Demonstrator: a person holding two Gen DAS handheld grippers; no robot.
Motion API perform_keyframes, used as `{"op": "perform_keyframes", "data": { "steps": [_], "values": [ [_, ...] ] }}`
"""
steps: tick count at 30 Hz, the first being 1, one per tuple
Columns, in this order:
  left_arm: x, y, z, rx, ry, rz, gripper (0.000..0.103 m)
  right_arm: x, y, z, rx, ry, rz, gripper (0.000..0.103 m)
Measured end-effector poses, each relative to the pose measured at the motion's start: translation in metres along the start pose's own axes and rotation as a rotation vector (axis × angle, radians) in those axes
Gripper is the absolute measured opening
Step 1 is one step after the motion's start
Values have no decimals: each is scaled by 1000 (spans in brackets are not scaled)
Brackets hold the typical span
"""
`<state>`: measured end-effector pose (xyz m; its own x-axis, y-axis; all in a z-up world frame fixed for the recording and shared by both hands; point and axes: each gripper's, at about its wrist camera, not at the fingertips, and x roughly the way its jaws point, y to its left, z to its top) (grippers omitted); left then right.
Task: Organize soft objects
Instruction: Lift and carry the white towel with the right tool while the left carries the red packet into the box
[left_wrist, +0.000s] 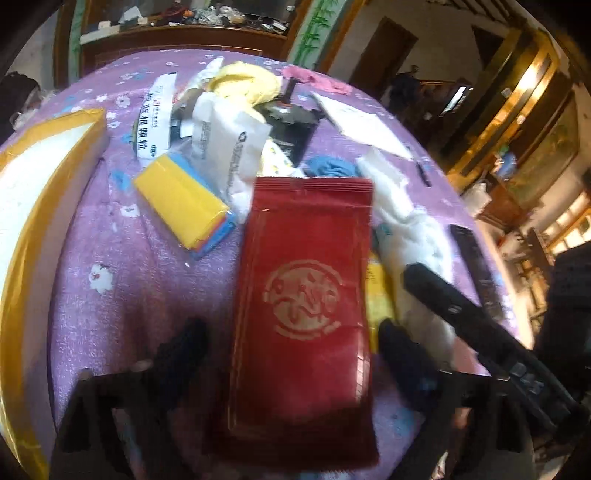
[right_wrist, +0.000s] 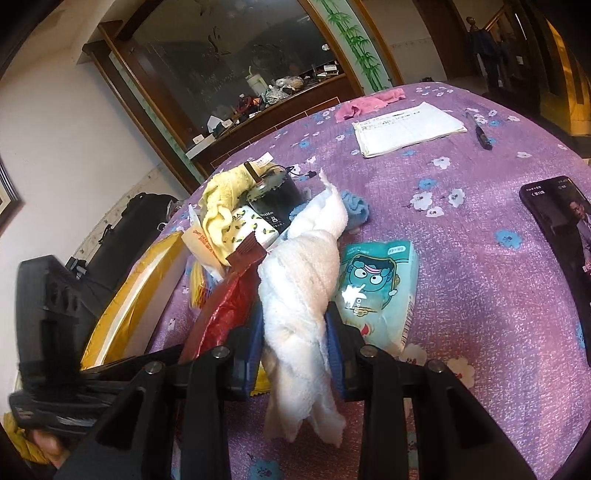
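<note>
Bearing a round gold seal whose writing is illegible, the red packet (left_wrist: 303, 295) lies between the left gripper (left_wrist: 291, 350)'s wide-open jaws, while the right gripper (right_wrist: 295, 332) pinches the white towel (right_wrist: 295, 295) beside bare purple tablecloth (right_wrist: 480, 277)

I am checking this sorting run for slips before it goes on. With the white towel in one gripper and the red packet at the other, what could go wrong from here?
1. The right gripper pinches the white towel mid-length; its loose ends may drag the tissue pack alongside.
2. The red packet lies between the left gripper jaws, which stand apart, so it could slip free.
3. The phone sits near the table edge; a sweep might knock it.
</note>
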<state>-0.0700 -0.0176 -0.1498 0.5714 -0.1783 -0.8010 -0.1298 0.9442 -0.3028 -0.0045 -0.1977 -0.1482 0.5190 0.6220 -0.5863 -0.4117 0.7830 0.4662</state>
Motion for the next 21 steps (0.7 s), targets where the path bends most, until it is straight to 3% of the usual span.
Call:
{"op": "perform_keyframes", "data": {
  "steps": [2, 5, 9, 15, 21],
  "values": [
    [0, -2, 1, 15, 3, -13, 64, 0, -2, 1, 9, 3, 5, 30],
    [-6, 0, 2, 5, -4, -31, 59, -3, -4, 2, 19, -12, 15, 30],
    [-23, 9, -1, -42, -20, -106, 59, -11, -3, 3, 22, -51, 20, 30],
    [-68, 18, 3, -83, -116, -203, 59, -32, 19, 9, -26, -151, 50, 30],
    [-107, 53, 16, -171, -189, -199, 59, -28, 66, 20, -109, -137, 151, 30]
  ]
}}
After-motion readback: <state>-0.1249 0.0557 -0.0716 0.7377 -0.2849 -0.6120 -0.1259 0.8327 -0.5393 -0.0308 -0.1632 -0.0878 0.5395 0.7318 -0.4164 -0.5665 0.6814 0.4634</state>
